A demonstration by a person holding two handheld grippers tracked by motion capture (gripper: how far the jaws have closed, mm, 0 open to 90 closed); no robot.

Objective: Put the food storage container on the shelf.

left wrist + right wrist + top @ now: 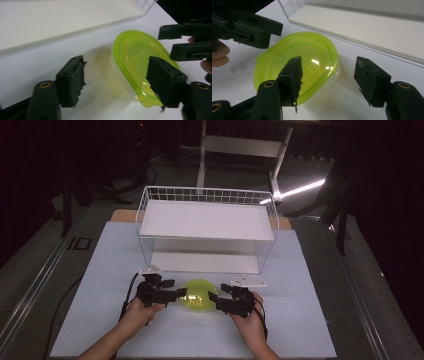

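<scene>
A clear container with a lime-green lid (199, 295) sits on the white table top, just in front of the wire rack. My left gripper (182, 293) is at its left side and my right gripper (214, 297) at its right, tips pointing at each other. In the left gripper view the container (135, 57) lies between the wide-apart jaws of that gripper (116, 75), close against the right-hand jaw. In the right gripper view the left-hand jaw overlaps the lid (309, 55), and that gripper (332, 75) stands open too. Neither one clamps the container.
A white wire rack (206, 220) with two flat shelves stands at the middle back of the table (300, 320); its lower shelf edge is just behind the container. Black cables trail off the table's left side. Dark floor and desk legs lie beyond.
</scene>
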